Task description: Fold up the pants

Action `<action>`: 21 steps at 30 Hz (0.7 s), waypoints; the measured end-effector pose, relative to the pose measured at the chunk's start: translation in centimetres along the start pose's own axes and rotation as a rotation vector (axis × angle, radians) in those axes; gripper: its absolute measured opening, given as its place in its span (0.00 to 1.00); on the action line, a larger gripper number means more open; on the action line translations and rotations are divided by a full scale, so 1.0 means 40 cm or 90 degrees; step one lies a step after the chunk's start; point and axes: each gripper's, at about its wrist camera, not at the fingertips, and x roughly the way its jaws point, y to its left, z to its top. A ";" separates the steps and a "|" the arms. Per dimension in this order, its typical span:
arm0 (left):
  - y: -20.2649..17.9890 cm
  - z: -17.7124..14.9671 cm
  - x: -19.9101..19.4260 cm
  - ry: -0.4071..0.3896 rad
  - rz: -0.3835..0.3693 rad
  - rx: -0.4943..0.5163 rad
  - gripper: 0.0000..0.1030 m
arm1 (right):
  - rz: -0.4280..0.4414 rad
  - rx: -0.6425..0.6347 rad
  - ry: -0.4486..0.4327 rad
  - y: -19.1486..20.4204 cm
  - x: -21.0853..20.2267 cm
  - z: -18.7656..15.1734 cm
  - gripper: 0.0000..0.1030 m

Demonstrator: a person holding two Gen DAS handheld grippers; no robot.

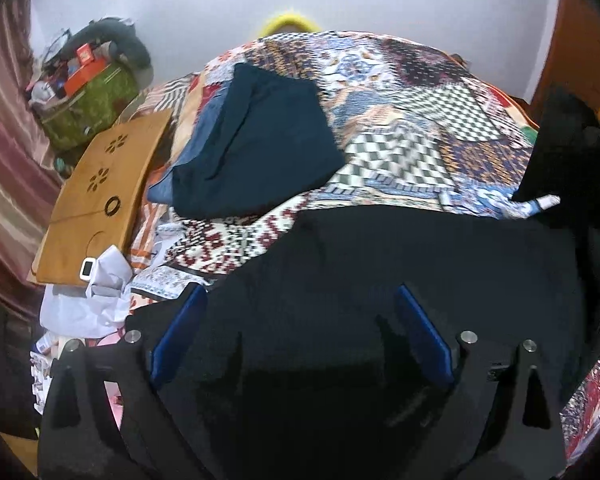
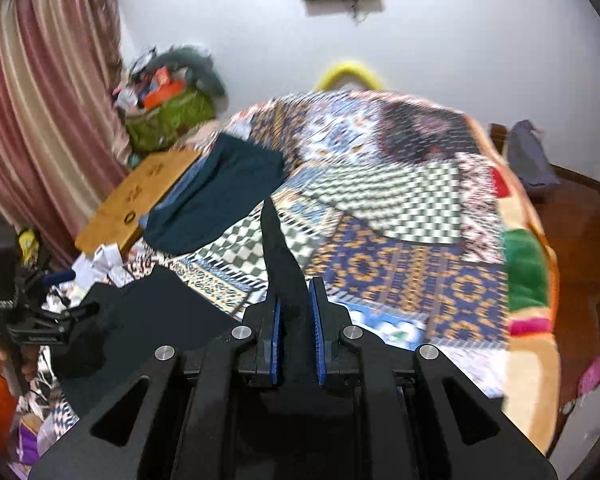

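Observation:
Black pants (image 1: 380, 248) lie spread on the patchwork bedspread (image 1: 420, 120), filling the near part of the left wrist view. My left gripper (image 1: 300, 320) hovers over them, its blue pads (image 1: 180, 332) standing wide apart and open, with cloth lying below them. At the right edge of that view the black cloth rises up. In the right wrist view my right gripper (image 2: 296, 320) is shut on a pinched strip of the black pants (image 2: 278, 248), which sticks up between the pads. The left gripper (image 2: 60, 324) shows at the far left, beside the rest of the pants (image 2: 140, 320).
A folded dark teal garment (image 1: 260, 140) lies on the bed's far left, over a blue one. A wooden lap tray (image 1: 96, 192), crumpled white paper (image 1: 100, 292) and a stuffed green bag (image 1: 88, 104) crowd the left side by a striped curtain (image 2: 40, 120).

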 end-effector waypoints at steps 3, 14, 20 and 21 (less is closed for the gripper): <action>-0.055 -0.015 -0.004 0.010 -0.018 0.021 0.93 | -0.011 0.018 -0.018 -0.039 -0.075 -0.033 0.11; -0.218 -0.097 0.015 0.038 -0.037 0.095 0.95 | -0.060 0.113 0.045 -0.164 -0.132 -0.302 0.05; -0.200 -0.108 0.022 0.054 -0.071 0.049 0.99 | -0.079 0.190 0.094 -0.224 -0.132 -0.436 0.05; -0.193 -0.110 0.025 0.058 -0.080 0.038 0.99 | -0.084 0.190 0.096 -0.221 -0.136 -0.444 0.05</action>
